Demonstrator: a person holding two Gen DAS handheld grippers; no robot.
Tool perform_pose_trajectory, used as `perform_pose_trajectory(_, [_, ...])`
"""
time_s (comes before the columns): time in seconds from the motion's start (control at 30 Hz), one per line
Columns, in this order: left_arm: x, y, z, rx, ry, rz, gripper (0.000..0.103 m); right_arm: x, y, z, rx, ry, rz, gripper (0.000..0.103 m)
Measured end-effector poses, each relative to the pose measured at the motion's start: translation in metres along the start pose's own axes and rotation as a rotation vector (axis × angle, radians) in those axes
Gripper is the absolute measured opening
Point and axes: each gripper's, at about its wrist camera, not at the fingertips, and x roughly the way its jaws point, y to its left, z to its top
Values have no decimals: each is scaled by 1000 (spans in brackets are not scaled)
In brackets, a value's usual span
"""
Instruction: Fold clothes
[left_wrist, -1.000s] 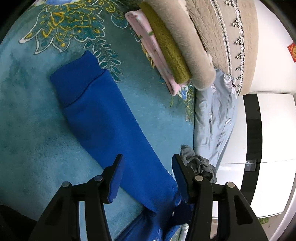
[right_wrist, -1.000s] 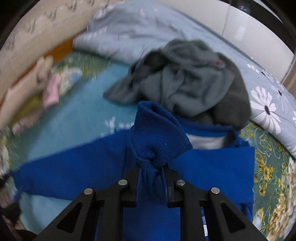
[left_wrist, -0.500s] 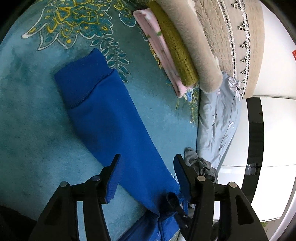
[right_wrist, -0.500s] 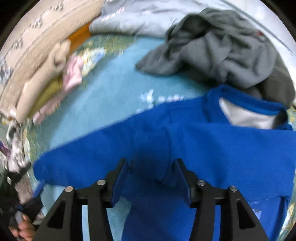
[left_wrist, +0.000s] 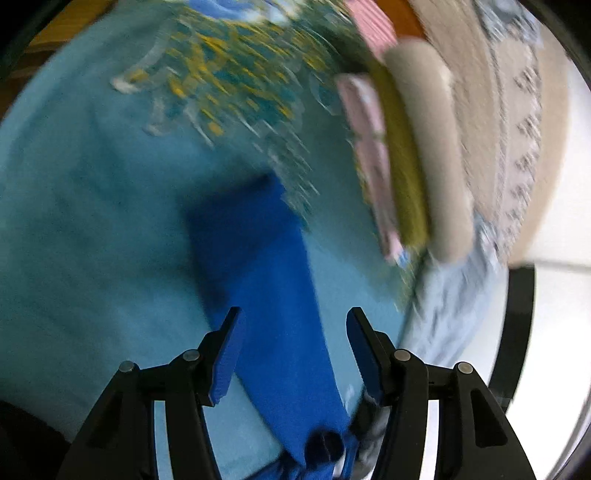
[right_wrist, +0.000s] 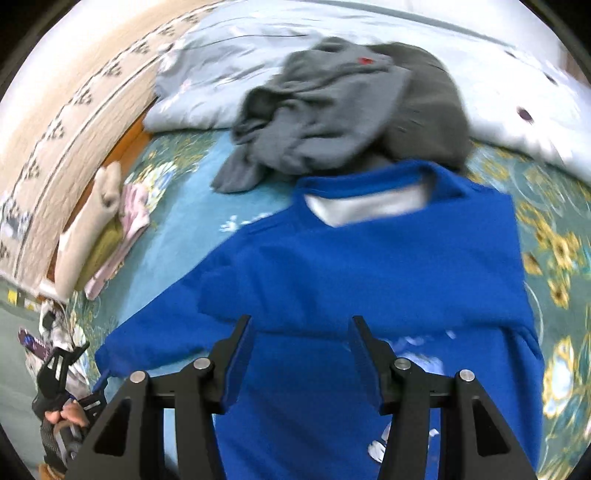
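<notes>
Centrally, one blue sweatshirt (right_wrist: 369, 273): lies flat on the teal floral blanket (right_wrist: 192, 210), collar away from the right-wrist camera, pale inner lining visible at the neck opening, white print partly visible low on the body.

Sleeve (left_wrist: 266, 280): one blue sleeve extends straight out from the sweatshirt across the blanket, cuff at its far end; this view is motion-blurred.

Right gripper (right_wrist: 299, 332): above the sweatshirt's body, jaws spread wide, nothing between them.

Left gripper (left_wrist: 293, 325): over the sleeve, jaws spread wide, holding nothing; contact with the cloth cannot be judged through the blur.

Grey garment (right_wrist: 343, 110): crumpled heap just beyond the sweatshirt's collar, touching or overlapping it, with a small red mark near its top.

Pale floral duvet (right_wrist: 480, 74): beyond the grey garment, away from the sweatshirt.

Folded stack (left_wrist: 402, 147): pink, olive and beige pieces, well apart from the sweatshirt on the sleeve side, near the beige patterned headboard (left_wrist: 509, 110).

Hand (right_wrist: 70, 417): past the sleeve's end, at the right-wrist view's lower left edge, gripping the left gripper's dark handle.
</notes>
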Motion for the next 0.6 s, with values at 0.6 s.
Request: perform_pose_trajectory(0.6, [33, -5, 11, 65, -7, 257, 24, 19, -55, -8, 163, 71, 47, 56])
